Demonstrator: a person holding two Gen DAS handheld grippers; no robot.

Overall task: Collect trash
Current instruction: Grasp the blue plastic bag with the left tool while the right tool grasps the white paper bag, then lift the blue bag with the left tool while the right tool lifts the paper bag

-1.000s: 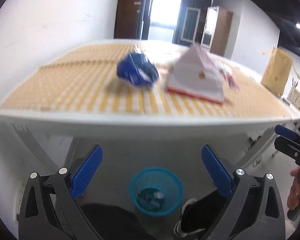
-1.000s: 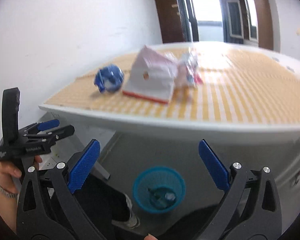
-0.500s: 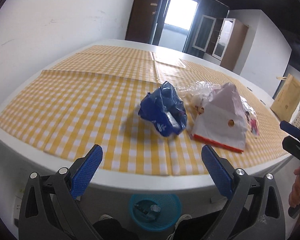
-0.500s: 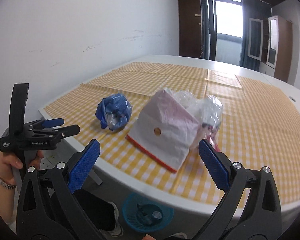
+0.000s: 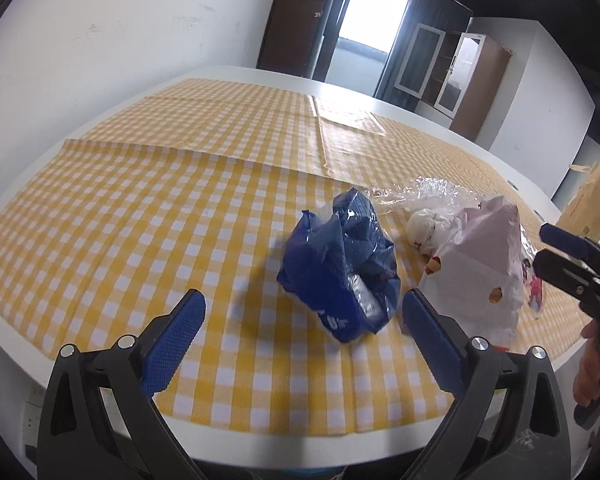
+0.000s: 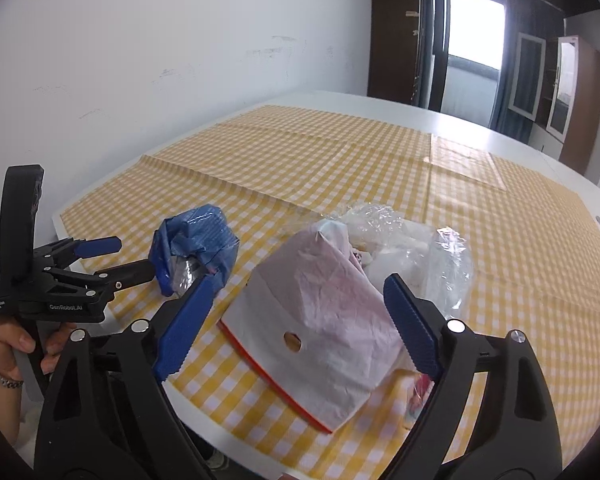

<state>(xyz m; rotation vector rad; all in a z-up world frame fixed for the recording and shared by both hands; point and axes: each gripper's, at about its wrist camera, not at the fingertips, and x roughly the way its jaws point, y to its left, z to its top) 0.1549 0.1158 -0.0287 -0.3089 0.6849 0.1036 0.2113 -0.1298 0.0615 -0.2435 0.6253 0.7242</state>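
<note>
A crumpled blue plastic bag (image 5: 338, 270) lies on the yellow checked tablecloth (image 5: 180, 208); it also shows in the right wrist view (image 6: 196, 244). My left gripper (image 5: 302, 338) is open and empty, just in front of it. A white paper bag with a red edge (image 6: 320, 328) stands to its right, also seen in the left wrist view (image 5: 484, 272). Clear plastic wrap (image 6: 420, 240) lies behind it. My right gripper (image 6: 296, 326) is open and empty, its fingers on either side of the paper bag's near end.
The white table edge (image 5: 300, 440) runs under my left gripper. A brown paper bag (image 5: 590, 204) stands at the far right. White wall at left, a dark doorway (image 5: 364, 28) and cabinets behind the table.
Both grippers have risen from below the table edge and moved forward over the table toward the trash. The blue bin on the floor has dropped out of view.
</note>
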